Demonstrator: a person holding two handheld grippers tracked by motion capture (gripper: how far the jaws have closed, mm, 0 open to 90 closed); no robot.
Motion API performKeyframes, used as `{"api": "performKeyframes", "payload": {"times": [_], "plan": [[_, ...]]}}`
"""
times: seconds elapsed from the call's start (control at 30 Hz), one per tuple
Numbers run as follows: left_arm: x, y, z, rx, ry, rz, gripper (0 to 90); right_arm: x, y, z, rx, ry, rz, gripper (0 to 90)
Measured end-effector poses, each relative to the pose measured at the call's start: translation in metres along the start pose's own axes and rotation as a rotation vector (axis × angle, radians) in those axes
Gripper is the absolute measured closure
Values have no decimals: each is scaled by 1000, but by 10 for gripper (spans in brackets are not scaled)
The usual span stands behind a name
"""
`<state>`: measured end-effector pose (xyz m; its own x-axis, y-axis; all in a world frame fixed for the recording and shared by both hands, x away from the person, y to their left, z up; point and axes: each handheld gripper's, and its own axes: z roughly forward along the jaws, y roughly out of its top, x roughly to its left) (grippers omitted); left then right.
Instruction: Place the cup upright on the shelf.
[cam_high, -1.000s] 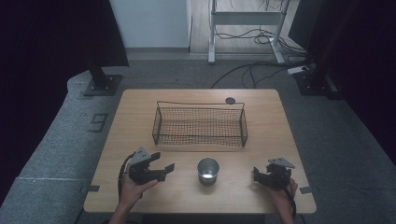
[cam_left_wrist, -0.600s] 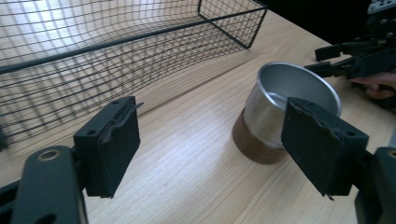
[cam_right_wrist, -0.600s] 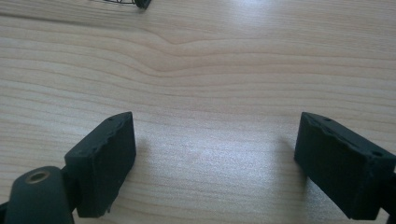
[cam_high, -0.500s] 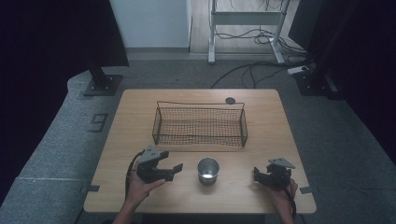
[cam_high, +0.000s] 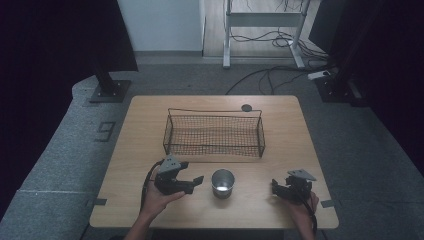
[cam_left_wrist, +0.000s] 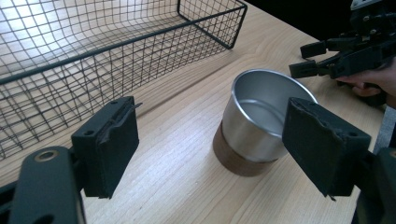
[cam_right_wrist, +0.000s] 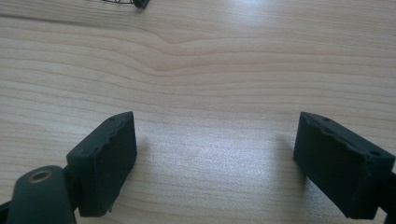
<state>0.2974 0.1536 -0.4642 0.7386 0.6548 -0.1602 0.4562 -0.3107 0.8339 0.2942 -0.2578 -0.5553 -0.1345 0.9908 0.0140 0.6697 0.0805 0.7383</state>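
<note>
Fingers: both pairs stand spread wide and grasp nothing; the left gripper (cam_high: 194, 181) has one pad (cam_left_wrist: 106, 144) at each side of its own view, the right gripper (cam_high: 276, 187) likewise over bare wood.
Cup: a steel cup (cam_high: 222, 182) with a dark band at its foot stands upright near the front edge of the table (cam_high: 280, 135), between the two grippers and just right of the left one.
Basket: a black wire basket (cam_high: 214, 133) sits farther back, mid-table, with nothing visible inside it.
Progress: judged from the layout, the work is at its start; the cup is not yet gripped or lifted, and the left gripper, aimed at it, looks the likelier to take it. If the basket is the goal, the grasp, lift and carry all remain.
High view: gives the whole layout, both hands, and a small dark disc (cam_high: 246, 107) at the far edge.
Left gripper view: shows the cup's hollow, shiny inside (cam_left_wrist: 261, 109) and the right gripper (cam_left_wrist: 322, 58) beyond it.
Right gripper view: shows wood grain (cam_right_wrist: 210, 70) between its jaws, with a basket corner (cam_right_wrist: 135, 3) at the top edge.
</note>
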Motion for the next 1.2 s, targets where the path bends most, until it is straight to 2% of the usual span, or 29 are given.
{"api": "performKeyframes", "payload": {"times": [0.6,0.93,1.2], "plan": [[-12,10,13,17,-22,12,147,0,0,0,0,0,0,131],[-19,13,21,35,-17,16,108,0,0,0,0,0,0,131],[-27,14,31,55,-46,37,93,0,0,0,0,0,0,131]]}}
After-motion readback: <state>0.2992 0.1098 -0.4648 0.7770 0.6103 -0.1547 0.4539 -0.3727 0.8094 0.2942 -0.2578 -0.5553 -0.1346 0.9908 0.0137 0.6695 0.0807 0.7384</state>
